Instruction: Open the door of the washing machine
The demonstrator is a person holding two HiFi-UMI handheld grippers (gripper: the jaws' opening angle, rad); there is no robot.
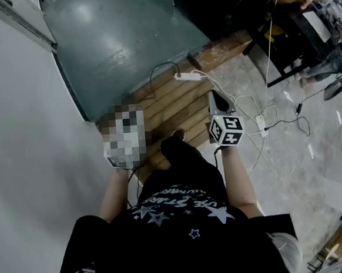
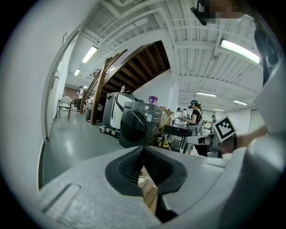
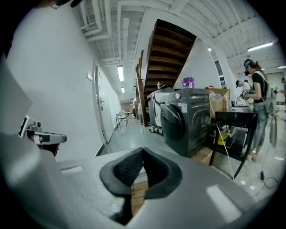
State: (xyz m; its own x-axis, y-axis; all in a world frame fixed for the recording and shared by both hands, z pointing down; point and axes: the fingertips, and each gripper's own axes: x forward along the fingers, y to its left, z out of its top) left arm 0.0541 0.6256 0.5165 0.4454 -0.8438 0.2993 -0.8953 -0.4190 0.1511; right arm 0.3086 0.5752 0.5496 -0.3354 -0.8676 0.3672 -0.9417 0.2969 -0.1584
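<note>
The dark grey washing machine stands a few steps ahead beside the stairs, its round door closed. In the left gripper view the washing machine is straight ahead and farther off. My right gripper is shut, with nothing between its pads. My left gripper is also shut and empty. In the head view the right gripper is held out over a wooden pallet; the left one lies under a blurred patch. Neither gripper touches the machine.
A white power strip and loose cables lie on the pallet and the concrete floor. A black table stands right of the machine, with a person beside it. A white wall runs along the left; a chair is far down the aisle.
</note>
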